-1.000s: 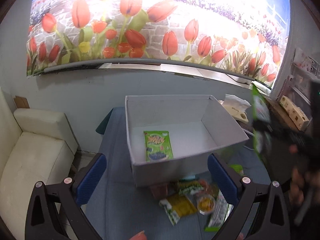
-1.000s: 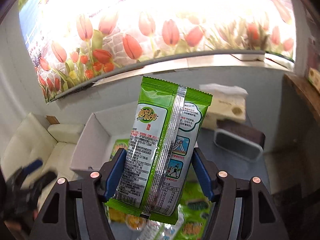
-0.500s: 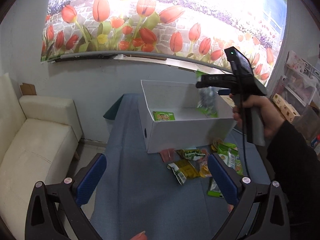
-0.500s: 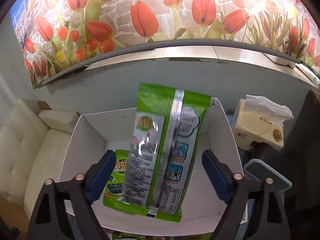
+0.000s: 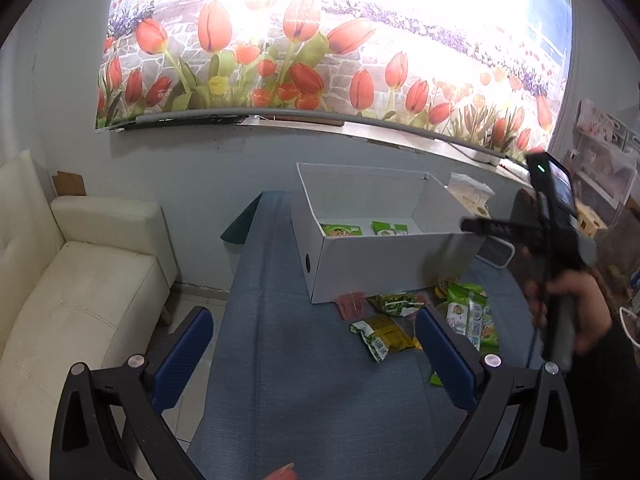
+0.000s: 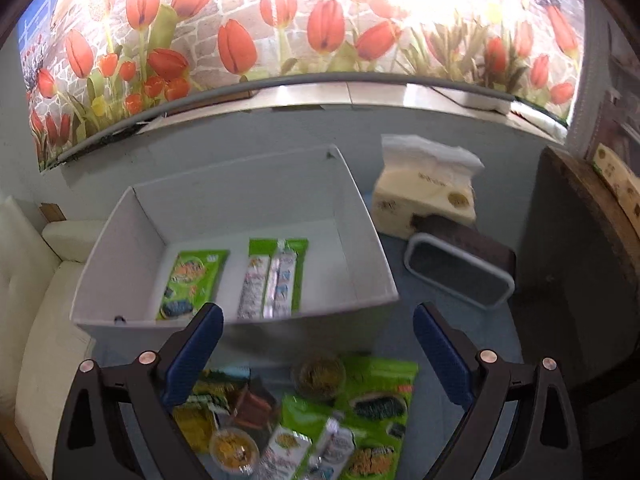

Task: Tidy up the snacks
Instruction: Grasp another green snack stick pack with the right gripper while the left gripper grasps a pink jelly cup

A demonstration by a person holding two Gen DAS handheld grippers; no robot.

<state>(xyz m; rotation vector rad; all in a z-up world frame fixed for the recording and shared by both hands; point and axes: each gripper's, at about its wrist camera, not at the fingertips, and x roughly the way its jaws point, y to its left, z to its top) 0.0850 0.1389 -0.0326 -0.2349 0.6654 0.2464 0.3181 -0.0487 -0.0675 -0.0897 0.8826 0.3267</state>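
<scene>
While both grippers' fingers gape empty, blue table (image 5: 304, 380), white box (image 6: 360, 240), tulip mural (image 5: 320, 60), cream sofa (image 5: 80, 280).

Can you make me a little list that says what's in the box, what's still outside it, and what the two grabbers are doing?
box: white cardboard box on the blue table
inside box: two green snack packets, side by side, flat
outside box: pile of snacks in front of it
left gripper: open, holds nothing
right gripper: open, holds nothing, above the pile
beside box: tissue pack
</scene>
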